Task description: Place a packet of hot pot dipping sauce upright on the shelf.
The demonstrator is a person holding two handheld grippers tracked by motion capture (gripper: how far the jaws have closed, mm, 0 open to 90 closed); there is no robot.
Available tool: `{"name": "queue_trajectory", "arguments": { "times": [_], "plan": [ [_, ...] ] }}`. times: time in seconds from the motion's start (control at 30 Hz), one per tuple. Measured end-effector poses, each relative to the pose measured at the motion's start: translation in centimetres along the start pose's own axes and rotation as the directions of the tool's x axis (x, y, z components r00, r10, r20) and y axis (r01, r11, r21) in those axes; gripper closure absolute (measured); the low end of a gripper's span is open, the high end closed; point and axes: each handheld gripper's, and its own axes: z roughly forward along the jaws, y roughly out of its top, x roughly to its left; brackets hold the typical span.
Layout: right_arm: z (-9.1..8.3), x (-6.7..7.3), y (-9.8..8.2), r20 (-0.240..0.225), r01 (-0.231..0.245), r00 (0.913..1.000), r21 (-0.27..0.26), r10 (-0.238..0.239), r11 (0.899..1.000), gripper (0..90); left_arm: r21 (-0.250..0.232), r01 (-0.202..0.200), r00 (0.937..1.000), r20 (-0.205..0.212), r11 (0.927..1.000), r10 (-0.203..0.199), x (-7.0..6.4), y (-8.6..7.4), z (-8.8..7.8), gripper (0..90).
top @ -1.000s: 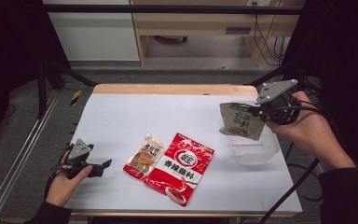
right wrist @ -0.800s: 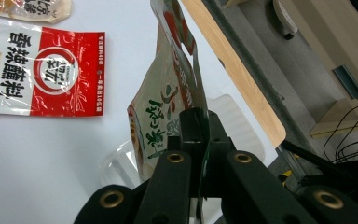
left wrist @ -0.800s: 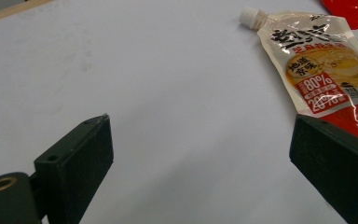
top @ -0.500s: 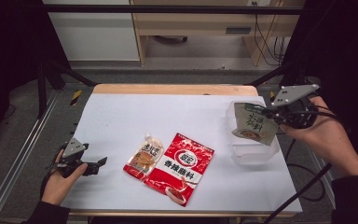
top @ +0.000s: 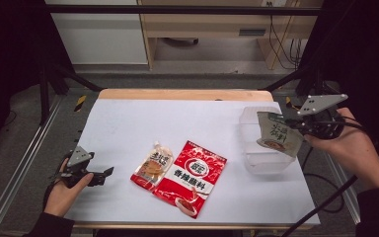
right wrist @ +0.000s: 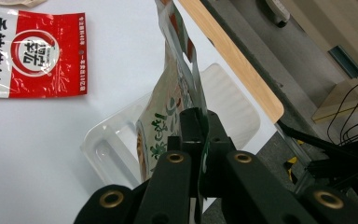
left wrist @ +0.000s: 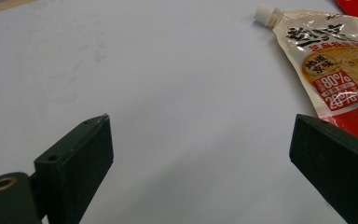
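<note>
right gripper (top: 296,123) pinching green sauce pouch (top: 276,134) above clear tray (top: 261,163) | advising: be lowering it centred before releasing | left gripper (top: 103,174) resting wide, empty

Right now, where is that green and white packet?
In the high view the green and white packet hangs at the table's right side, pinched in the right hand-held gripper, just above the clear plastic tray.
</note>
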Motion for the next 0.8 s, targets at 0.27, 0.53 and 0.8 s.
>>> {"name": "queue_trajectory", "arguments": {
  "times": [0.27,0.53,0.8],
  "plan": [
    [0.7,0.6,-0.2,-0.031,0.009,0.9995,-0.008,-0.009,1.0,90.0,0.007,-0.006,1.0,0.006,1.0,0.006,-0.2,0.0,0.1,5.9],
    [0.7,0.8,0.3,-0.048,0.032,0.9983,-0.021,-0.033,0.999,90.0,0.009,-0.009,0.9999,0.007,0.9999,0.009,-0.2,0.0,0.2,5.9],
    [1.3,0.9,0.8,-0.1,0.062,0.9929,-0.034,-0.065,0.997,90.0,0.011,-0.004,0.9999,0.011,0.9999,0.004,-0.2,-0.1,0.2,5.9]
  ]
}}
